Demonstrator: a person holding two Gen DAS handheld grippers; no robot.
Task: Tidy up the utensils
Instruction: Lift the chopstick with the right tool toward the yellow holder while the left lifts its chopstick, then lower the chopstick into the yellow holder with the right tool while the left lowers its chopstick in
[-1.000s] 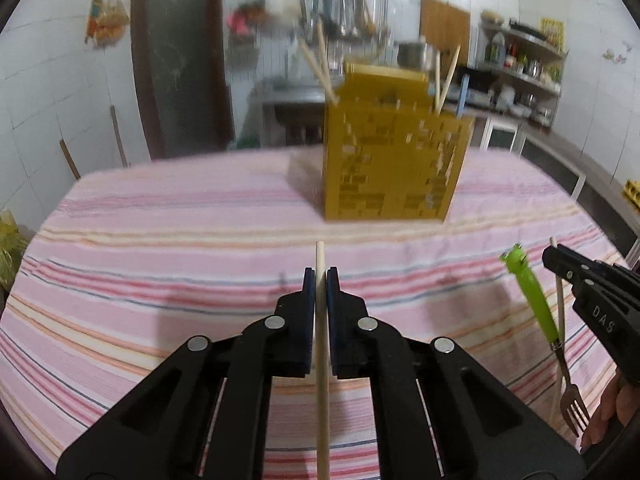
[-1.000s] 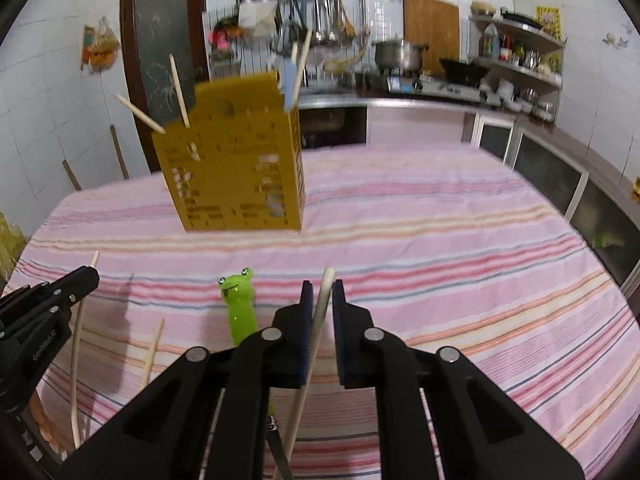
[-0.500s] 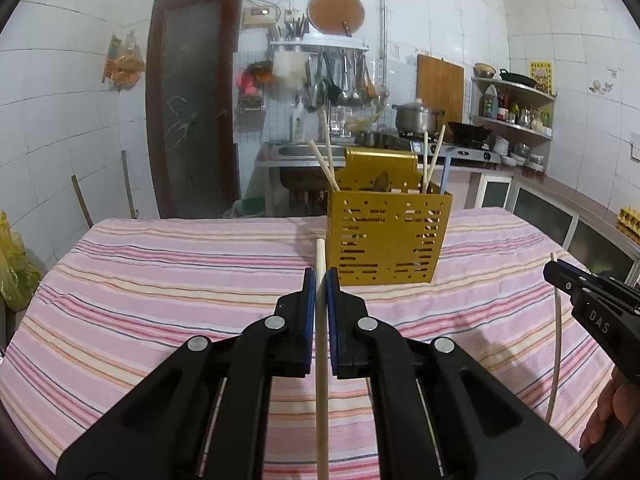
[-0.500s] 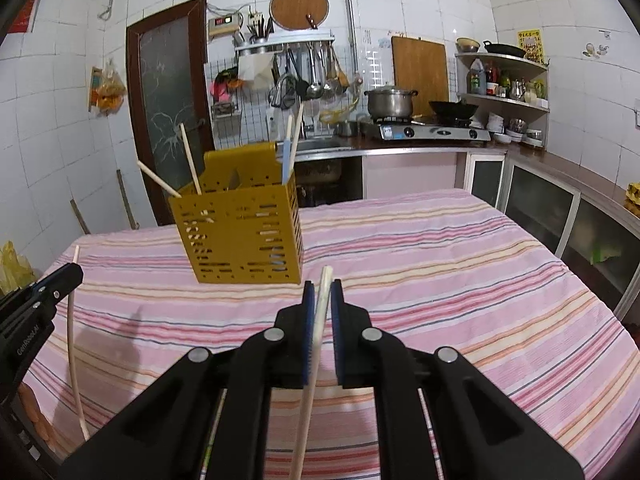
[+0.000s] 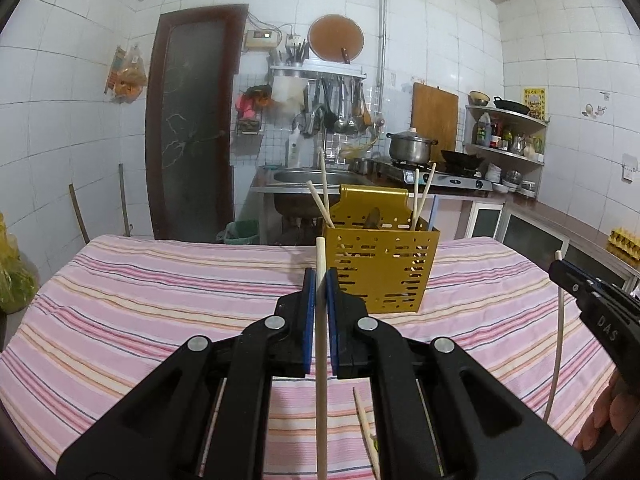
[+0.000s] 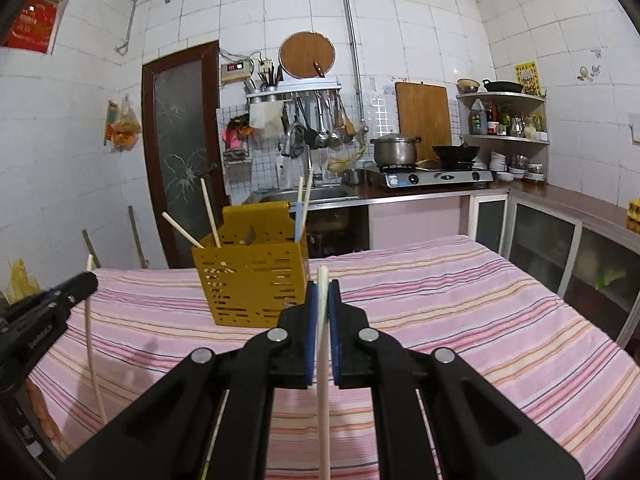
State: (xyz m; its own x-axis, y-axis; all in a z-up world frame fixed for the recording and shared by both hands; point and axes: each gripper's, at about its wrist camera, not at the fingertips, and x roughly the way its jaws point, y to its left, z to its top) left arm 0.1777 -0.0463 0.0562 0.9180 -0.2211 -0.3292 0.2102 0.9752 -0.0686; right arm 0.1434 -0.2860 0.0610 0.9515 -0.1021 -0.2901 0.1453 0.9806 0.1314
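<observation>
Left tongs [image 5: 320, 276] clamped on upright chopstick [image 5: 320, 360]. Right tongs [image 6: 321, 286] clamped on second chopstick [image 6: 323, 380], also upright. Yellow utensil holder [image 5: 380, 268] stands ahead of both tongs, toward desk's [image 5: 140, 300] far edge, chopsticks inside. Loose chopstick [image 5: 366, 420] lies near desk's near edge.

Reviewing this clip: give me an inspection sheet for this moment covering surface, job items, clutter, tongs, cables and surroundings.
Surface: table under a pink striped cloth.
Job's things: yellow perforated caddy upright, chopsticks sticking out of it; one loose chopstick lying on the cloth.
Clutter: nothing seen.
Tongs: left tongs shut on a wooden chopstick; right tongs shut on a pale chopstick; both held above the cloth.
Cables: wiring by the wall box.
Surroundings: tiled kitchen, dark door, sink, stove with pot, corner shelves.
</observation>
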